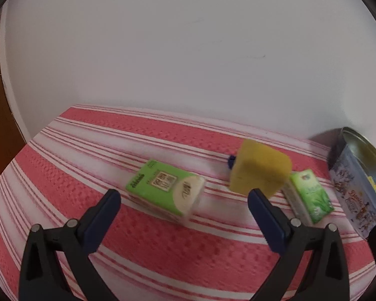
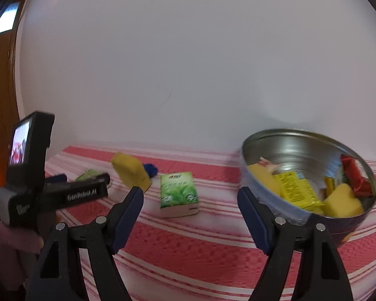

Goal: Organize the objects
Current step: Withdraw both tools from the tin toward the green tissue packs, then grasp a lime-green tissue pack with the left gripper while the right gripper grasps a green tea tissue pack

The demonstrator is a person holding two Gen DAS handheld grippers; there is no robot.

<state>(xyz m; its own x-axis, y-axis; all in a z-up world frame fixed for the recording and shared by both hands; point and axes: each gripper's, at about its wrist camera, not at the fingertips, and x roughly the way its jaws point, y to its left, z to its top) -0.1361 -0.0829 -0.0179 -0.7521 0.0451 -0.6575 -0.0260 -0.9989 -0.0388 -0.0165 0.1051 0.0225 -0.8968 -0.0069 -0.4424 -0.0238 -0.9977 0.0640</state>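
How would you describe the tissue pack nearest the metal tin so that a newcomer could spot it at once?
Start at the round metal tin on the red-striped cloth. Just left of it, in the right wrist view, lies a green tissue pack printed with leaves. The other green pack, beyond the yellow sponge, bears a tan label instead.

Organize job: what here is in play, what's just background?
In play: tin, left tissue pack, yellow sponge, right tissue pack, blue item, both open grippers.
Background: striped cloth, wall.
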